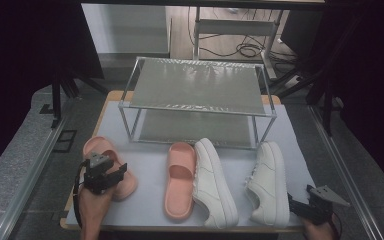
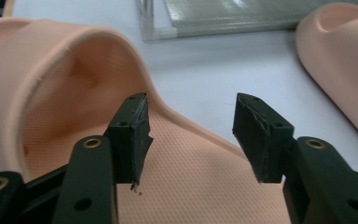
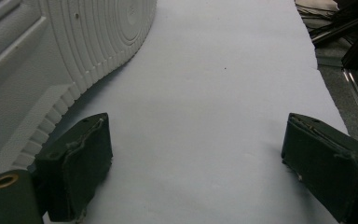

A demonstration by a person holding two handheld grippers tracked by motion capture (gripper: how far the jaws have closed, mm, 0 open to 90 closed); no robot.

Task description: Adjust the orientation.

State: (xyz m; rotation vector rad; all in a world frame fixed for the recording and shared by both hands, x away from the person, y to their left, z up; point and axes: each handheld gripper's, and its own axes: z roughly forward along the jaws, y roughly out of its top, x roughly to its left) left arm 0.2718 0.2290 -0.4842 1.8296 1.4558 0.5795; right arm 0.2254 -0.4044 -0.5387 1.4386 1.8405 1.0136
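Two-tier rack (image 1: 195, 85) bare, left gripper (image 1: 111, 176) jaws apart over pink slide (image 1: 111, 165), right gripper (image 1: 294, 205) jaws apart.

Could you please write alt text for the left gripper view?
The left claw hangs open over the side edge of a pink slide sandal, pads not pressing it. Behind, on the white table cover, are a second pink sandal and a rack's lower corner.

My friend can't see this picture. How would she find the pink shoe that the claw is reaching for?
Start at the metal shelf rack at the back of the white table. Four shoes lie in a row before it; go to the far left, to the pink slide sandal under the left claw. Its twin lies mid-table, against a white sneaker.
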